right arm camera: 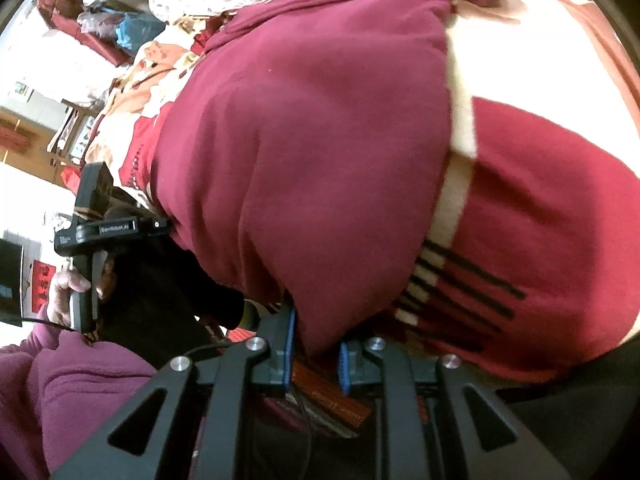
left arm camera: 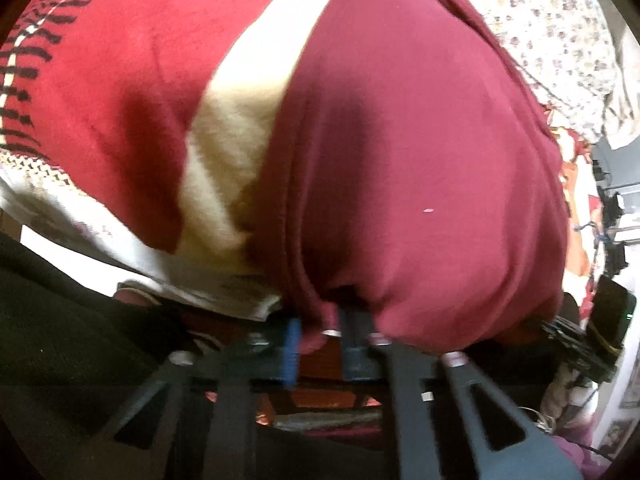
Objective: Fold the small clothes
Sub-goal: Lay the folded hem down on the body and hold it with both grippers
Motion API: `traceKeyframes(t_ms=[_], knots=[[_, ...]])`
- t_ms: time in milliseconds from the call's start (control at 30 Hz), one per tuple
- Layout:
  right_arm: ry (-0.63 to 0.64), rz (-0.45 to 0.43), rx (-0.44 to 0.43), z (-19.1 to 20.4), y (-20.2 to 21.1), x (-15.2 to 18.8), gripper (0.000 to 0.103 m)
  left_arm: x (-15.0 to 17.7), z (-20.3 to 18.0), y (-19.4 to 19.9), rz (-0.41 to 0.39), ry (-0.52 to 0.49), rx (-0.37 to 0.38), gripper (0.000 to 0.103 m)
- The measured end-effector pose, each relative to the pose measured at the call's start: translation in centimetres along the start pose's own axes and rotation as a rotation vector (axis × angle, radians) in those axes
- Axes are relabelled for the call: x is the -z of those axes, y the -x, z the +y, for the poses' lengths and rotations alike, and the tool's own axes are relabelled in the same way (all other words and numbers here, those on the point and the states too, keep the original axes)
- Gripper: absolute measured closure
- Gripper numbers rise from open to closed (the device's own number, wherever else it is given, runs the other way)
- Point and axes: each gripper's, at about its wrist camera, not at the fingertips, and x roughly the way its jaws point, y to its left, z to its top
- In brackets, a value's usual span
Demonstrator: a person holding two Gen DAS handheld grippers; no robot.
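Note:
A maroon garment (left arm camera: 400,160) fills both wrist views, draped over a red blanket (left arm camera: 120,80) with a cream stripe and black dashes. At the bottom of the left wrist view, my left gripper (left arm camera: 322,340) is shut on the garment's near hem, and cloth bunches between the blue pads (left arm camera: 294,344). In the right wrist view, my right gripper (right arm camera: 317,352) pinches another corner of the maroon garment (right arm camera: 312,140), a thick fold between its pads (right arm camera: 290,344). The left tool's black body (right arm camera: 108,230) shows at the left, its fingertips hidden under the cloth.
A white floral sheet (left arm camera: 540,32) lies beyond the garment. The red blanket (right arm camera: 560,220) spreads to the right in the right wrist view. A hand (right arm camera: 64,292) and a purple sleeve (right arm camera: 80,380) hold the left tool. Cluttered furniture (right arm camera: 80,20) stands far left.

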Motion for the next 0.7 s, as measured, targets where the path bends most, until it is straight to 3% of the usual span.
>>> traceKeyframes(t_ms=[67, 267, 467, 633, 700], knots=[[0.007, -0.017, 0.005, 0.3, 0.2, 0.0, 0.092, 0.2, -0.1, 0.7, -0.013, 0.0, 0.02, 0.103], [0.034, -0.095, -0.079, 1.9, 3.4, -0.6, 0.094, 0.3, -1.5, 5.4, -0.082, -0.053, 0.108, 0.103], [0.015, -0.245, -0.182, 1.9, 8.0, -4.1, 0.094, -3.5, -4.3, 10.3, -0.205, -0.126, 0.169, 0.103], [-0.048, -0.367, -0.137, -0.3, 9.4, -7.8, 0.094, -8.2, -6.3, 9.4, -0.256, -0.149, 0.159, 0.103], [-0.07, -0.396, -0.058, -1.4, 8.7, -9.4, 0.094, -9.8, -7.0, 8.4, -0.268, -0.14, 0.146, 0.103]])
